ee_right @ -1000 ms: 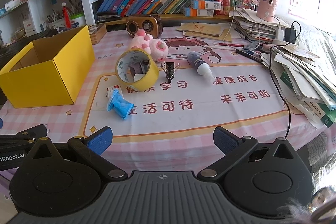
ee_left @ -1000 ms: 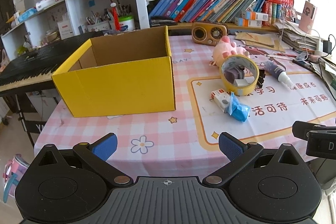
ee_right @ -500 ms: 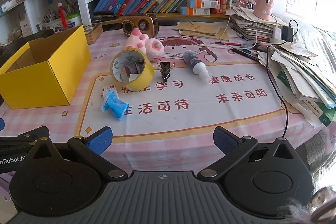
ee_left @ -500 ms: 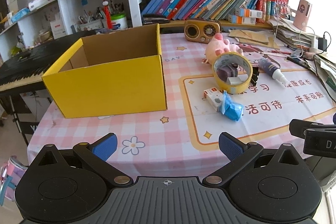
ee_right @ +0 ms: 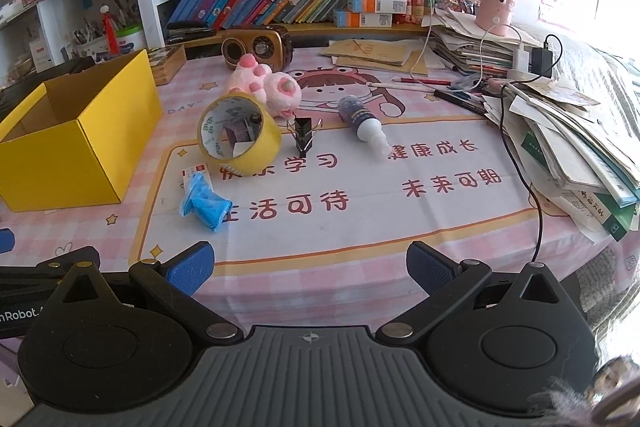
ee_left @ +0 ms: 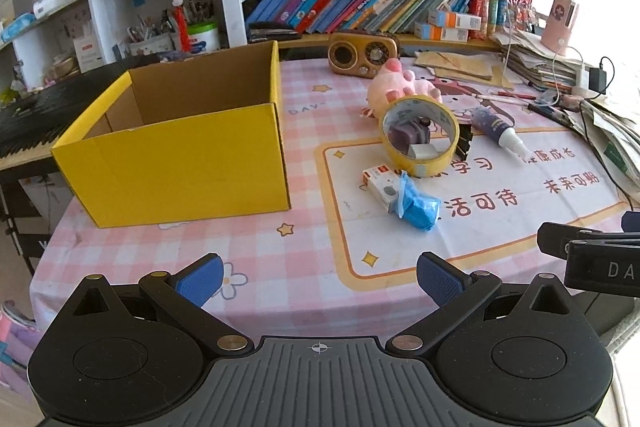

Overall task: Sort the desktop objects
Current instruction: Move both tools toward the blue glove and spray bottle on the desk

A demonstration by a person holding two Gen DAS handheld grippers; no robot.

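Both grippers, left [ee_left: 319, 273] and right [ee_right: 307, 263], are hovering at the near table edge, fingers wide, holding nothing. Sorting is looking unstarted: box [ee_left: 180, 143] at left showing only bare cardboard. Tape [ee_right: 238, 135], blue wad [ee_right: 204, 203], clip [ee_right: 303, 133], bottle [ee_right: 364, 127] and plush [ee_right: 266, 85] are lying clustered mid-table, right of box.

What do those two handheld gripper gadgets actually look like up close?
Both look alike. The left gripper and right gripper each have a matte black body with a ribbed grey centre plate marked by a small crosshair, two round black discs, and angled black link arms with silver pins. Their fingertips carry textured blue rubber pads. White lettering shows on the side of each; no cables or sleeves are visible.
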